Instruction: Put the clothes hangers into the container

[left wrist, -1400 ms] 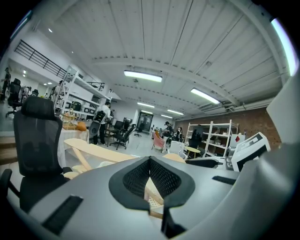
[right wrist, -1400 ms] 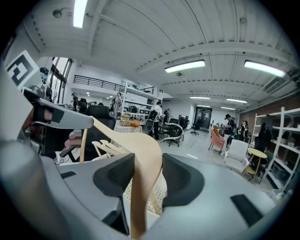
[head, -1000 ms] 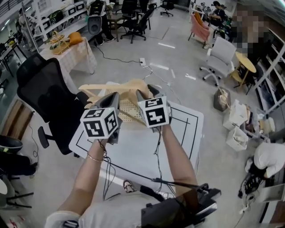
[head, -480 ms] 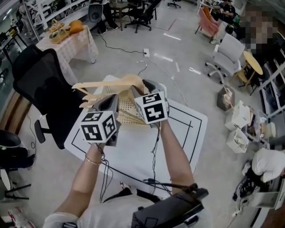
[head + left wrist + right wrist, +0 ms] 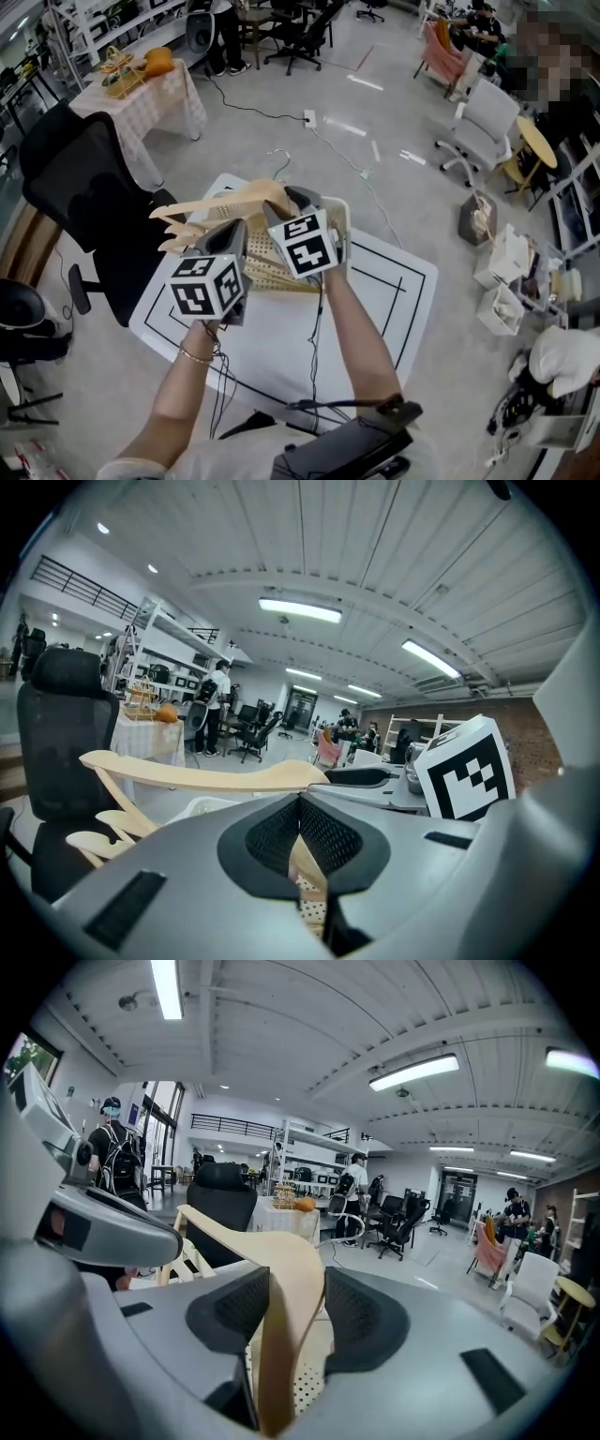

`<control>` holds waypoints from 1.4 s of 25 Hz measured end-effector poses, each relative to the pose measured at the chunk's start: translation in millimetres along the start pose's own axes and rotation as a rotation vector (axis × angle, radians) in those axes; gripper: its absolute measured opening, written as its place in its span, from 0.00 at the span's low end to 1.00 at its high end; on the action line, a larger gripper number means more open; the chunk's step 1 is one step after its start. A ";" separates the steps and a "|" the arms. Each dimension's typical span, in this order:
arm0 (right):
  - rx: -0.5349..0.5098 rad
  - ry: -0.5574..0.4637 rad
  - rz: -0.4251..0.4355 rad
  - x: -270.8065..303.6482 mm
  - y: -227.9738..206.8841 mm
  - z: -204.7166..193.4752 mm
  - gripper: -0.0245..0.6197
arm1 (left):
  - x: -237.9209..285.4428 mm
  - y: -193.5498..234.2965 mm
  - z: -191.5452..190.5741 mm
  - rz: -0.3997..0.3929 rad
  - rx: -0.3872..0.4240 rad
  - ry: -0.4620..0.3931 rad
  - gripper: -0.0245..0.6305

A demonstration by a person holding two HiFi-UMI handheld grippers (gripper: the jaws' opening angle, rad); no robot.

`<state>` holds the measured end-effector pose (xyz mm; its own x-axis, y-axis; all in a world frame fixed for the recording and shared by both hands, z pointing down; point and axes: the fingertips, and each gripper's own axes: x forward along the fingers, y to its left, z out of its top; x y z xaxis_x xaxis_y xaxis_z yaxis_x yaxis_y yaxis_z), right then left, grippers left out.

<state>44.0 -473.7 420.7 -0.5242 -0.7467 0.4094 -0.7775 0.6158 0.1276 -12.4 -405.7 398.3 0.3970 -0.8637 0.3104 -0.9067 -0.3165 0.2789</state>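
Two grippers: left gripper [image 5: 234, 230], right gripper [image 5: 296, 197], both raised over container [image 5: 343, 225].
Left gripper view: jaws closed tight on thin bar of wooden hangers [image 5: 187, 777].
Right gripper view: jaws clamped on a hanger's curved shoulder.
Head view only: hangers fanned leftward past container's rim, metal hook [image 5: 278, 161] up.
Surface: white table [image 5: 394, 281], black outline; grey floor.
Around: black office chair [image 5: 84, 187] just beside table; cables [image 5: 317, 328] hanging below grippers.

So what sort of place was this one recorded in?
Probably an open-plan lab or office workspace, indoors. Rolling office chairs stand about a bare grey floor, shelving racks line one wall, and strip lights run across a white ceiling.
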 end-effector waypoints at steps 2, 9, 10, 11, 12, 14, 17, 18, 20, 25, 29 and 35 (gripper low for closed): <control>0.012 0.004 0.013 8.4 0.9 -6.3 0.34 | 6.9 2.7 -5.4 0.001 -0.007 0.010 0.05; 0.098 0.046 0.051 27.6 -0.1 -39.7 0.34 | 24.9 10.0 -29.7 0.002 -0.024 0.066 0.05; 0.091 0.055 0.051 28.8 0.0 -45.5 0.34 | 26.6 11.5 -33.1 0.004 -0.026 0.072 0.05; 0.084 0.064 0.051 29.6 0.4 -51.0 0.34 | 28.0 12.9 -36.4 0.005 -0.030 0.078 0.05; 0.082 0.071 0.052 30.1 1.0 -56.0 0.34 | 29.2 13.7 -39.4 0.007 -0.033 0.084 0.05; 0.083 0.087 0.057 31.0 2.4 -65.5 0.34 | 31.1 14.3 -45.5 0.010 -0.038 0.096 0.05; 0.077 0.109 0.061 32.6 4.6 -77.4 0.34 | 32.8 13.5 -53.6 0.012 -0.044 0.109 0.05; 0.073 0.111 0.064 32.6 5.9 -78.8 0.34 | 32.8 13.0 -55.3 0.013 -0.045 0.112 0.05; 0.065 0.117 0.076 32.9 9.4 -78.8 0.34 | 32.1 12.6 -57.6 0.015 -0.047 0.115 0.05; 0.059 0.135 0.104 35.2 19.4 -82.8 0.34 | 23.9 13.0 -65.5 0.035 -0.060 0.123 0.05; 0.064 0.135 0.100 33.8 23.9 -85.5 0.34 | 12.8 15.4 -71.7 0.054 -0.069 0.130 0.05; 0.124 0.113 0.046 31.8 24.3 -81.8 0.34 | -2.5 16.4 -71.6 0.060 -0.073 0.125 0.05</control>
<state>36.9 -461.9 510.7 -0.5232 -0.6812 0.5120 -0.7942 0.6077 -0.0031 -18.0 -380.6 467.2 0.3613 -0.8230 0.4383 -0.9184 -0.2328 0.3200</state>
